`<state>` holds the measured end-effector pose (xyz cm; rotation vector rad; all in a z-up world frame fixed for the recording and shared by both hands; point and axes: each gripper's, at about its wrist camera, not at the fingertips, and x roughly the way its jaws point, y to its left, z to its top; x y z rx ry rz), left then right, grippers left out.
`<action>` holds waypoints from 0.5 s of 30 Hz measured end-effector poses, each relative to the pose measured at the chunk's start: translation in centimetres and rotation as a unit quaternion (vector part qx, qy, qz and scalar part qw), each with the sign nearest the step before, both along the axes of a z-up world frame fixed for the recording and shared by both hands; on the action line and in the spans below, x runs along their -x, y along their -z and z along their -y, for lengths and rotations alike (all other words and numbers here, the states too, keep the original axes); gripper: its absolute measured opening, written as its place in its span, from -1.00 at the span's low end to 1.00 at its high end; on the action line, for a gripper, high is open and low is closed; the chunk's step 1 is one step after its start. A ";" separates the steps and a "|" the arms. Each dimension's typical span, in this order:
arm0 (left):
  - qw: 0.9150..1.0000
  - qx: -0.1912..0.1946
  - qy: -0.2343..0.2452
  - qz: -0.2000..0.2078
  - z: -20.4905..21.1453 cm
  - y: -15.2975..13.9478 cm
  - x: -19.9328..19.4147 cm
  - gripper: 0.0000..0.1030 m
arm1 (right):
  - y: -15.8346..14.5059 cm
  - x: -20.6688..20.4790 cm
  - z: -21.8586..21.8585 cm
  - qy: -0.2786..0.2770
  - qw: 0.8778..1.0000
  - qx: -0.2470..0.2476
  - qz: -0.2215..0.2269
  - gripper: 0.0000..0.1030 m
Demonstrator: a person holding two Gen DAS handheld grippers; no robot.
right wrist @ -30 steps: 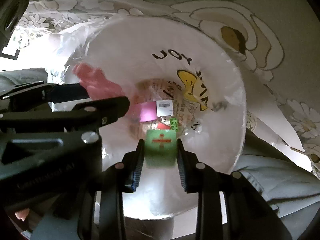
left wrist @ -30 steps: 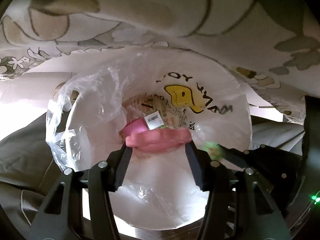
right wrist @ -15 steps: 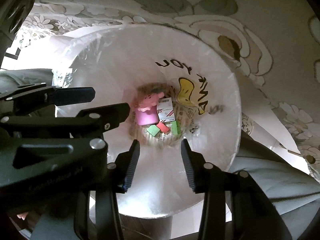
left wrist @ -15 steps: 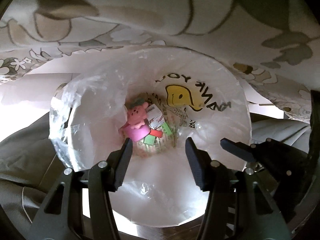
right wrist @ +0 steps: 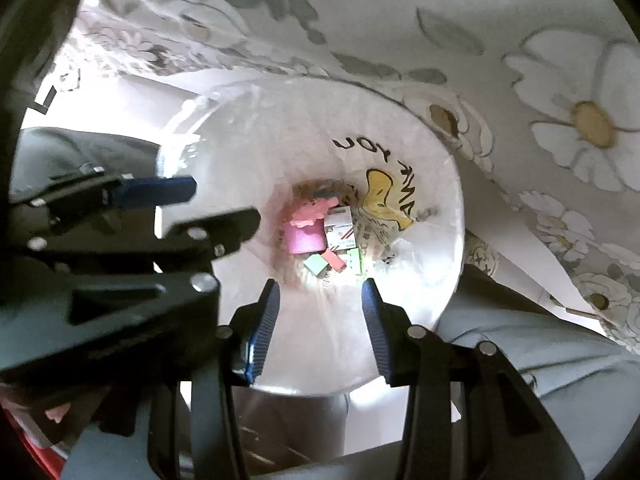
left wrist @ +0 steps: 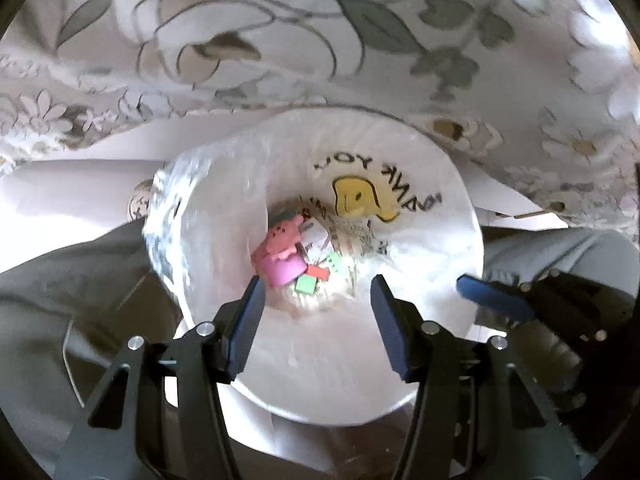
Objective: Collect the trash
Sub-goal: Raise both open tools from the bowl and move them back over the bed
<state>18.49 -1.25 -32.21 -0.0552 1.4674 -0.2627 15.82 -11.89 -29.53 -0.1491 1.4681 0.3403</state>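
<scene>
A white bin lined with a clear plastic bag [left wrist: 440, 208] [right wrist: 256, 140] stands below both grippers, with a yellow smiley and black lettering on its inner wall. At its bottom lie a pink pig toy [left wrist: 282, 236] [right wrist: 310, 214], a pink block [left wrist: 282, 270] [right wrist: 304, 238], a white barcoded box [right wrist: 340, 228], and small green [left wrist: 306, 283] [right wrist: 315, 264] and red pieces. My left gripper [left wrist: 316, 292] is open and empty above the bin mouth. My right gripper [right wrist: 320, 300] is open and empty beside it; it also shows in the left wrist view [left wrist: 492, 292].
A floral tablecloth [left wrist: 280, 40] [right wrist: 520, 80] hangs over the far side of the bin. Grey fabric [left wrist: 60, 300] [right wrist: 520, 340] lies to the left and right of the bin. The left gripper [right wrist: 160, 192] crosses the left of the right wrist view.
One second ago the left gripper held the pink toy and the right held a green block. Both have opened, the items have dropped into the bin, and both grippers have risen.
</scene>
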 end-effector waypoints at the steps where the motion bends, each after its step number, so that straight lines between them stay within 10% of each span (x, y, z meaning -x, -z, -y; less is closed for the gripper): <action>1: 1.000 -0.002 0.000 0.004 -0.1 -0.2 0.3 0.07 | -0.5 0.3 0.0 -0.002 1.000 -0.002 0.004 -0.13; 15: 0.992 -0.006 -0.020 0.121 -3.0 -9.9 2.0 0.07 | -8.1 3.0 2.3 -0.008 0.996 -0.023 0.084 -0.12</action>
